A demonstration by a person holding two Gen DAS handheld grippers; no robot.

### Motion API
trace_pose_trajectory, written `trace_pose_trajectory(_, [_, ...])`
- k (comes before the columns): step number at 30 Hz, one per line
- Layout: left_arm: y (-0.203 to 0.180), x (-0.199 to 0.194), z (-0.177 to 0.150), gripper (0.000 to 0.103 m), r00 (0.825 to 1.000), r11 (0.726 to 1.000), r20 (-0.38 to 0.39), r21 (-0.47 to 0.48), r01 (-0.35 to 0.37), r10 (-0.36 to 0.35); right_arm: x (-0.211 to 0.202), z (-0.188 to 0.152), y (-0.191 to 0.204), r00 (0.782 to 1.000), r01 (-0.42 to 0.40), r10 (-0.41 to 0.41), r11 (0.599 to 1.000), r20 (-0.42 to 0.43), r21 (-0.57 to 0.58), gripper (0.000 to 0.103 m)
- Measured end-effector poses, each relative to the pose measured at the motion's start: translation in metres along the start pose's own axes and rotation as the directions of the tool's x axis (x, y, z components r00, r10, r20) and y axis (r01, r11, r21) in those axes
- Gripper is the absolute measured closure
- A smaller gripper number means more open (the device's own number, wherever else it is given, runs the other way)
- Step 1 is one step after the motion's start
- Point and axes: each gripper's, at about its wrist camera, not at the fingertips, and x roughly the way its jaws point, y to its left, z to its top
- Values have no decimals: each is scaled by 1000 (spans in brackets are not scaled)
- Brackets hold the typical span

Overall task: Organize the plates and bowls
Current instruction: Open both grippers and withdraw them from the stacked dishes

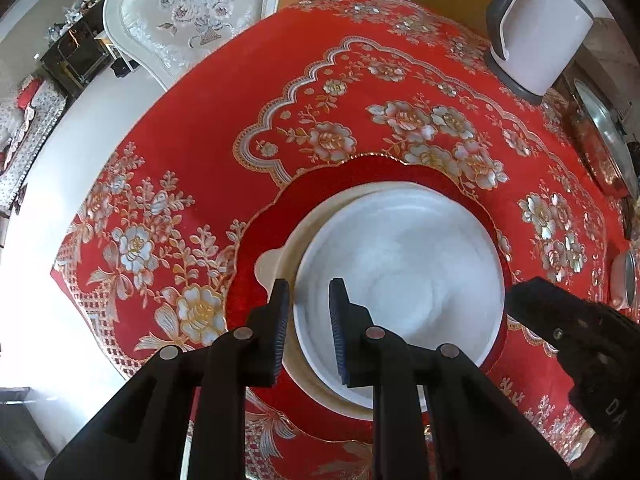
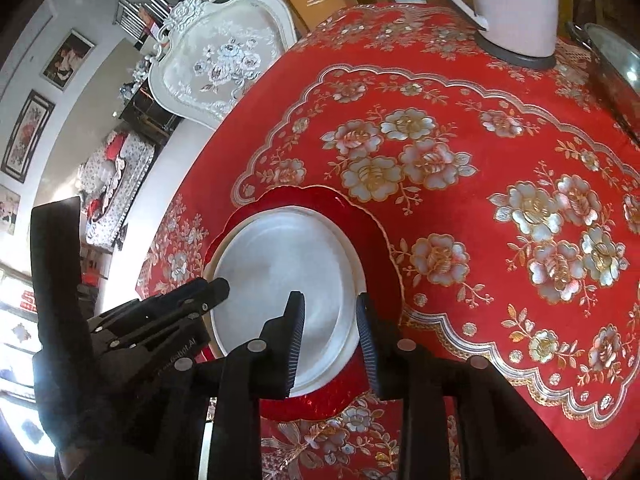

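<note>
Left wrist view: a white bowl (image 1: 400, 272) sits nested in a cream dish with a side lug (image 1: 269, 266), and both rest on a red scalloped plate (image 1: 320, 184) with a gold edge. The stack stands on the worktop (image 1: 224, 120), which is covered by a red floral cloth, toward its near edge.

The left gripper (image 1: 309, 332) straddles the near-left rim of the white bowl, one finger outside the wall and one inside. A clear gap shows between the fingers; they are parted, and whether either pad touches the rim cannot be told. In the right wrist view the right gripper (image 2: 331, 344) straddles the opposite rim in the same manner, fingers likewise parted, nothing clamped.

Judgement: stacking appears complete or nearly so; the step in hand is either settling the bowl or taking hold to lift the stack. The next move calls for both pairs of fingers to act evenly, or the glazed bowl may tilt or slip.

Both tools point downward and forward over the stack from the near side, converging.

Beyond stand a white kettle (image 1: 536, 28), a lidded metal pot (image 1: 604, 136) and an upholstered chair (image 1: 192, 12).
</note>
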Motion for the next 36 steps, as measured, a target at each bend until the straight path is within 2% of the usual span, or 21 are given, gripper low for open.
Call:
trace_pose_trajectory(4, [-2, -10, 4, 85, 1000, 1000, 27, -7, 3, -3, -7, -3, -6, 1000, -9, 9, 1000, 15, 14, 73])
trace_pose_trajectory(11, [-23, -21, 5, 84, 999, 999, 51, 36, 1, -3, -18, -7, -23, 1000, -3, 1, 999, 31, 54, 71])
trace_pose_trajectory(13, [-33, -22, 5, 68, 999, 998, 51, 56, -4, 1, -23, -9, -28, 999, 6, -9, 998, 37, 62, 70])
trace_pose_trajectory(14, [-37, -23, 4, 53, 998, 998, 55, 64, -5, 1, -26, -10, -30, 999, 9, -11, 998, 41, 66, 69])
trace_pose_trajectory(15, [-43, -26, 3, 49, 998, 997, 68, 75, -3, -2, -29, -11, -33, 999, 10, -14, 997, 46, 71, 68])
trace_pose_trajectory(17, [-53, -31, 2, 49, 996, 995, 85, 95, 0, -8, -36, -14, -41, 998, 20, -26, 996, 61, 87, 63])
trace_pose_trajectory(27, [-120, -48, -2, 49, 992, 976, 103, 212, 55, -78, -75, -38, -101, 989, 74, -99, 975, 108, 211, 60])
trace_pose_trajectory(36, [-206, -61, -16, 49, 986, 931, 96, 351, 97, -139, -118, -74, -178, 977, 106, -165, 926, 137, 362, 58])
